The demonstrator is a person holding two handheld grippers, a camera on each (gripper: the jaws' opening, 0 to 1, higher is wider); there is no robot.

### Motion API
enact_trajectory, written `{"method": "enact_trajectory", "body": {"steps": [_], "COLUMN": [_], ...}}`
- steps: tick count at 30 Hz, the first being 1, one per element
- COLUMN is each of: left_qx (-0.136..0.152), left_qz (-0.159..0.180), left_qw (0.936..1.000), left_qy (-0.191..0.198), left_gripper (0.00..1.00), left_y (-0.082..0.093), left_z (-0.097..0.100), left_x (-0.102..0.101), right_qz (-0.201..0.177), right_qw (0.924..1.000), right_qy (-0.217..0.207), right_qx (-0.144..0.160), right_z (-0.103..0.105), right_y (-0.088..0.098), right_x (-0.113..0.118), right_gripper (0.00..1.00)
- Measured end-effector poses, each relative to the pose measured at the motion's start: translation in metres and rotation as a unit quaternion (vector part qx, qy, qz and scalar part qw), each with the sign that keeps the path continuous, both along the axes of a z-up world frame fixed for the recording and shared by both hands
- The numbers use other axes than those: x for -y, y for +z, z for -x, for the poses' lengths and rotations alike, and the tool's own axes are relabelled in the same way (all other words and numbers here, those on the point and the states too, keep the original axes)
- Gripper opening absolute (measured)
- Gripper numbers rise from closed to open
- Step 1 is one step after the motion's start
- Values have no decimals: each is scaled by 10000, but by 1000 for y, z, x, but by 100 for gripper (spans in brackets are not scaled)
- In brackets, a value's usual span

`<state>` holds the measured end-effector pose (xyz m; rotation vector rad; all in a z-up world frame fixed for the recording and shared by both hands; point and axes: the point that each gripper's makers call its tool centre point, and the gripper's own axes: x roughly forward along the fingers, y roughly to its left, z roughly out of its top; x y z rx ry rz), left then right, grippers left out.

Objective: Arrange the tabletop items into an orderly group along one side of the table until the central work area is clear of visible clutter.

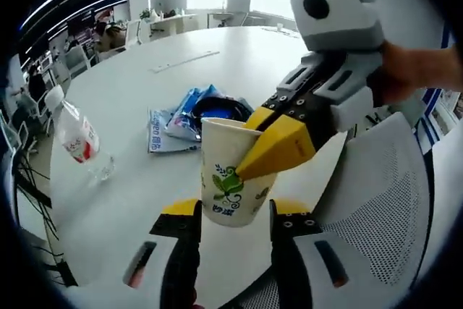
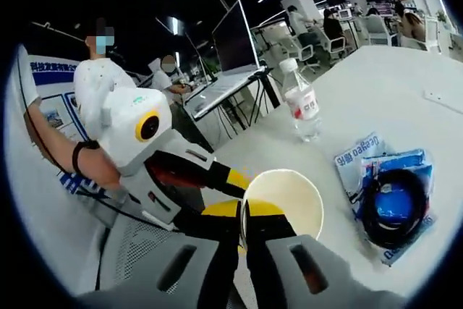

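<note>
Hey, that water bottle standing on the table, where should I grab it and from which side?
Judging by the pictures, grip the water bottle around its labelled middle, coming in level from the table edge. It stands upright with its cap on, so the round body offers parallel sides, and the blue packets lie on the far side, apart from it.

One cup (image 1: 230, 179), one bottle (image 1: 78, 139), one packet (image 1: 181, 117)
</note>
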<state>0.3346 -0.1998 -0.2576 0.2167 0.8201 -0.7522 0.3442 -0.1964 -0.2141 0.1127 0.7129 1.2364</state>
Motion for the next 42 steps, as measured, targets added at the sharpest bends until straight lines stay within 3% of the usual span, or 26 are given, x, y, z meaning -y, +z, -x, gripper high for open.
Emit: {"method": "enact_trajectory", "body": {"steps": [13, 23, 30, 35, 42], "left_qx": [-258, -262, -249, -257, -271], "left_qz": [310, 437, 484, 508, 483], "left_qw": [9973, 9946, 9940, 9938, 9942], "left_qy": [607, 905, 946, 954, 919], "left_gripper": [38, 39, 39, 38, 38], "left_y": [-7, -6, -6, -8, -11], "left_z": [9, 6, 6, 8, 9], "left_x": [-25, -37, -38, -37, -38], "right_qz": [206, 611, 963, 1319, 1529], "right_qw": [9987, 9930, 9819, 9667, 9516], "right_qy": [204, 689, 1163, 1580, 1932], "right_qx": [414, 746, 1140, 1521, 1839], "right_z": [-35, -47, -51, -57, -66], "right_y": [1, -15, -25, -36, -42], "right_x": [-26, -52, -74, -90, -113], "right_gripper": [0, 0, 0, 0, 0]}}
